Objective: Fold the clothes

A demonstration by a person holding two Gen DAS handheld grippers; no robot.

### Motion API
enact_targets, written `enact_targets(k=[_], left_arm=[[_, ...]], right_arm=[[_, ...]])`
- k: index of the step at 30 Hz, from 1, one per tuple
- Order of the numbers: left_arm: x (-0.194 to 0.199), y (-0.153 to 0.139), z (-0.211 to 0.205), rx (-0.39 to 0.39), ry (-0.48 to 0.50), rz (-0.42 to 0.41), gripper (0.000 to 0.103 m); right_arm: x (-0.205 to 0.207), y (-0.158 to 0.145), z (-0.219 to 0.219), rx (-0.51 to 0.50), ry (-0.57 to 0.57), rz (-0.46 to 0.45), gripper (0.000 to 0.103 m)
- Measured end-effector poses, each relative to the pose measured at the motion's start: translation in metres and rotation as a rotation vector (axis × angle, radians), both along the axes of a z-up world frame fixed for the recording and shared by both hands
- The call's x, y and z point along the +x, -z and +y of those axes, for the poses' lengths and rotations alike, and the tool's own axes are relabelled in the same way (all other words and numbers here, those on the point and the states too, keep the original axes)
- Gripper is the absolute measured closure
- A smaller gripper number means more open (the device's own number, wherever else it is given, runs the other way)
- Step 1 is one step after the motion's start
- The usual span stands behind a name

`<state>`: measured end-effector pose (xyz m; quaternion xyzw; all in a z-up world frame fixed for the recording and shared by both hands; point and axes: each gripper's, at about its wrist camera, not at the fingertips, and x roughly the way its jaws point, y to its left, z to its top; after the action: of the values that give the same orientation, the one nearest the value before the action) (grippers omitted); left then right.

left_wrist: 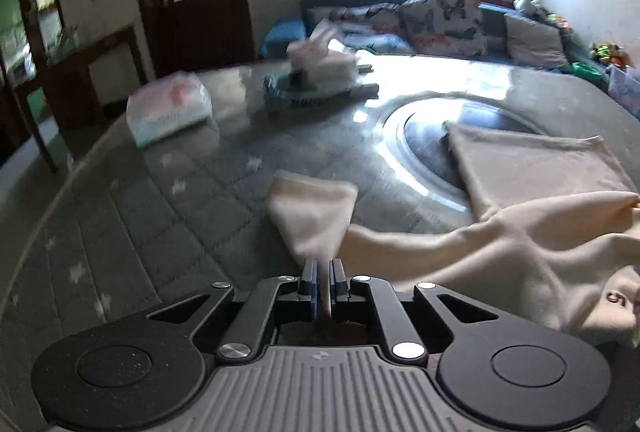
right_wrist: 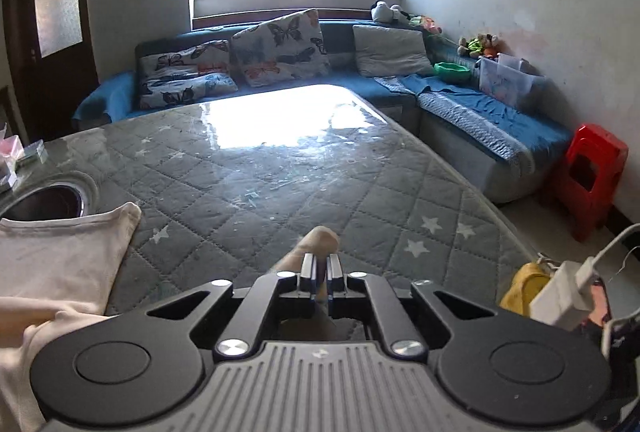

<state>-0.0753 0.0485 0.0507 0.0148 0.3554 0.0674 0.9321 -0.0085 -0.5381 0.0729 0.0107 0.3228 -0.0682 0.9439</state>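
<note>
A cream garment (left_wrist: 500, 244) lies partly spread on the grey quilted table (left_wrist: 168, 216). My left gripper (left_wrist: 323, 272) is shut on a corner of it; the pinched cloth sticks up past the fingertips and the rest stretches off to the right. In the right wrist view the same garment (right_wrist: 56, 264) lies at the left. My right gripper (right_wrist: 320, 268) is shut on another bunched bit of the cream cloth, which pokes out above the fingertips over the table (right_wrist: 280, 183).
A round metal recess (left_wrist: 424, 139) is set in the table, partly under the garment. A tissue pack (left_wrist: 168, 107) and a pile of small items (left_wrist: 320, 83) stand at the far side. A blue sofa with cushions (right_wrist: 280, 47) and a red stool (right_wrist: 592, 175) flank the table.
</note>
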Motion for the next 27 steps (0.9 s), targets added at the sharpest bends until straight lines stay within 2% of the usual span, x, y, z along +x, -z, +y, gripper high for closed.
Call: enact_targets(k=[2, 5, 7, 13, 15, 16, 17, 22, 27], left_arm=[[-0.003, -0.010, -0.005, 0.005, 0.027, -0.035, 0.089], [-0.006, -0.019, -0.024, -0.025, 0.122, -0.071, 0.089], [-0.007, -0.020, -0.045, -0.032, 0.208, -0.087, 0.089], [-0.009, -0.015, -0.119, -0.082, 0.521, -0.091, 0.089], [-0.013, -0.013, -0.141, -0.078, 0.613, -0.092, 0.082], [-0.015, -0.012, -0.151, -0.075, 0.656, -0.093, 0.068], [-0.016, -0.011, -0.159, -0.070, 0.684, -0.093, 0.060], [-0.027, 0.000, -0.187, -0.023, 0.843, -0.092, 0.060], [-0.035, 0.011, -0.200, 0.032, 0.904, -0.082, 0.062]], right_arm=[[-0.002, -0.002, 0.001, -0.004, -0.001, -0.009, 0.096], [-0.001, -0.002, 0.004, 0.008, -0.023, -0.002, 0.093], [0.001, 0.000, 0.007, 0.026, -0.039, 0.009, 0.085], [0.000, 0.013, 0.008, 0.057, -0.040, 0.054, 0.078], [-0.001, 0.018, 0.006, 0.060, -0.033, 0.067, 0.077], [-0.002, 0.020, 0.005, 0.059, -0.029, 0.071, 0.076], [-0.002, 0.022, 0.003, 0.058, -0.026, 0.075, 0.076], [0.002, 0.030, -0.008, 0.086, -0.008, 0.090, 0.076], [0.004, 0.037, -0.015, 0.134, 0.015, 0.091, 0.076]])
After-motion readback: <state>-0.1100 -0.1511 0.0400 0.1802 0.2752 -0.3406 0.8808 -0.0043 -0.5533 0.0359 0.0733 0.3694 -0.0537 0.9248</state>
